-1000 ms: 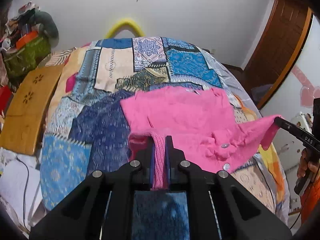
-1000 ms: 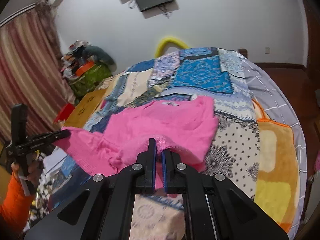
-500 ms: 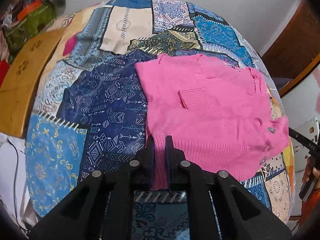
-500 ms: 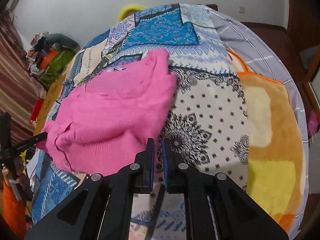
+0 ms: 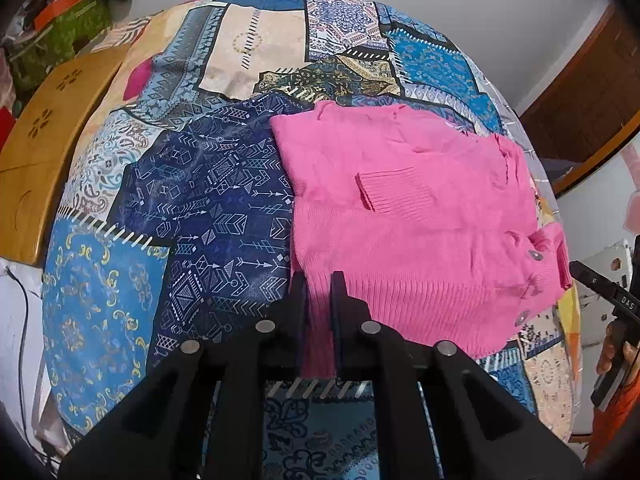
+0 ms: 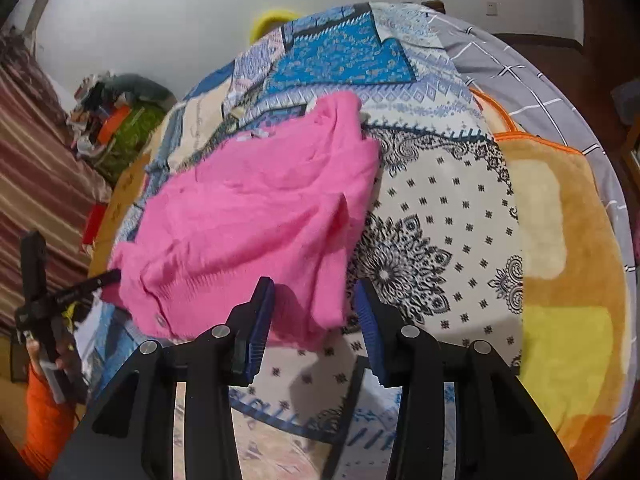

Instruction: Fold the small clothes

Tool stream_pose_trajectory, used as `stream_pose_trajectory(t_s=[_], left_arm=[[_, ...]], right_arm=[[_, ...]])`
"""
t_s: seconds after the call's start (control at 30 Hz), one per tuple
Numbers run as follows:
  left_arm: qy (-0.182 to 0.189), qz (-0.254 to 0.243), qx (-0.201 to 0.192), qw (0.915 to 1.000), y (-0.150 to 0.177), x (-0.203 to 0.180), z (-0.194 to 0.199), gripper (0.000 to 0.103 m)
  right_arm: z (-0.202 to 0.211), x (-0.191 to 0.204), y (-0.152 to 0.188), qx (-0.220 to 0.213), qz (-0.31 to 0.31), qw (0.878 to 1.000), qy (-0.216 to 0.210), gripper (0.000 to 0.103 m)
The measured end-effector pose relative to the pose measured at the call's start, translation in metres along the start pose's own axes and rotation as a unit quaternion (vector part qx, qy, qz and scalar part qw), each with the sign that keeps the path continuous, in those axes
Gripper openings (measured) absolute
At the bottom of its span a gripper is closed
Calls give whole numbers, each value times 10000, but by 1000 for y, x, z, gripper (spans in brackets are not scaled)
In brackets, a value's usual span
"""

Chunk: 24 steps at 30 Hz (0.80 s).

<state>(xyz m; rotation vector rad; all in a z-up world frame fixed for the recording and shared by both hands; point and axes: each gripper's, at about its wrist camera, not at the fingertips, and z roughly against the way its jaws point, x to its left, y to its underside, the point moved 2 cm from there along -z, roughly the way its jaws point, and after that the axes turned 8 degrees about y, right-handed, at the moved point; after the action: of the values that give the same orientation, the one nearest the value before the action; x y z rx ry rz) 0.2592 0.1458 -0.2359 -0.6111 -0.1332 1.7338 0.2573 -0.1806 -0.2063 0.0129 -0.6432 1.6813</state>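
Even indoor light; soft shadows; fisheye bending, dark corners.

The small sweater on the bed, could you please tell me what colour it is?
Bright pink; the sweater shows best in the left wrist view.

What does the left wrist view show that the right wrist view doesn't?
Left wrist only: the left gripper shut on the pink knitted cardigan's ribbed hem, and its patch pocket.

Right wrist only: the right gripper, whose jaws have just been opening, the hem corner loose between them; an orange-yellow fleece blanket.

Both: the cardigan lying on the patchwork bedspread.
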Motion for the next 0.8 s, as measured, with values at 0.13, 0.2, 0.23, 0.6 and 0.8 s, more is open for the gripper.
stream_pose_trajectory(t_s=[0.13, 0.2, 0.23, 0.6, 0.8], left_arm=[[117, 128, -79, 9998, -2, 8, 15, 16], [113, 179, -201, 9996, -2, 13, 24, 30], [128, 199, -237, 9994, -1, 15, 27, 34], [410, 134, 195, 9989, 23, 13, 8, 37], [269, -1, 283, 9992, 28, 7, -5, 37]], right_arm=[[8, 10, -3, -105, 213, 9997, -2, 38], [10, 14, -2, -116, 341, 9993, 19, 38], [10, 15, -1, -100, 368, 9993, 10, 38], [-11, 17, 14, 124, 450, 9989, 74, 38], [-7, 17, 15, 60, 553, 9984, 140, 12]])
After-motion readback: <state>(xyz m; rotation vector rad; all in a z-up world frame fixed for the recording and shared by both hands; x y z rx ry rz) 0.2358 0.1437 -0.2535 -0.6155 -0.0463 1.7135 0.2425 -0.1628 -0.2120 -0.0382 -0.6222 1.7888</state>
